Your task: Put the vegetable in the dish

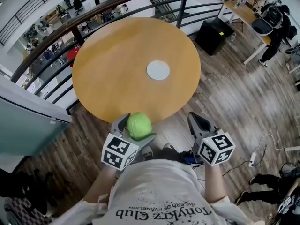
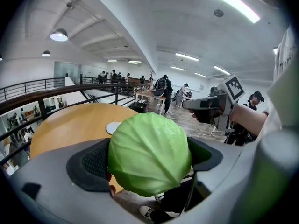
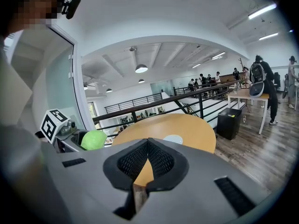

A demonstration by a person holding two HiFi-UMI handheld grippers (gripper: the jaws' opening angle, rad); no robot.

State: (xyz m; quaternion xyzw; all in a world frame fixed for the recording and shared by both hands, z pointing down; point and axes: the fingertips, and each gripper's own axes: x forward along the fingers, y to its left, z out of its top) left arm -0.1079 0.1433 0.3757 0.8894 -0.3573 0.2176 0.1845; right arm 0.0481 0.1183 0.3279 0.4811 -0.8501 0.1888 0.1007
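A round green cabbage [image 1: 139, 125] [image 2: 149, 153] sits clamped between the jaws of my left gripper [image 1: 136, 128], held at the near rim of the round wooden table [image 1: 117, 69]. From the right gripper view the cabbage [image 3: 93, 139] shows at the left. A small white dish [image 1: 158, 70] [image 2: 113, 127] [image 3: 174, 138] lies right of the table's middle, well beyond the cabbage. My right gripper [image 1: 199, 123] [image 3: 147, 146] is shut with nothing in it, hovering over the floor just off the table's near edge.
A dark metal railing [image 1: 93, 13] curves behind the table, with a drop to a lower floor past it. A black box [image 1: 213, 35] stands on the wood floor at the back right, near a desk [image 1: 243, 15]. People stand at the far right.
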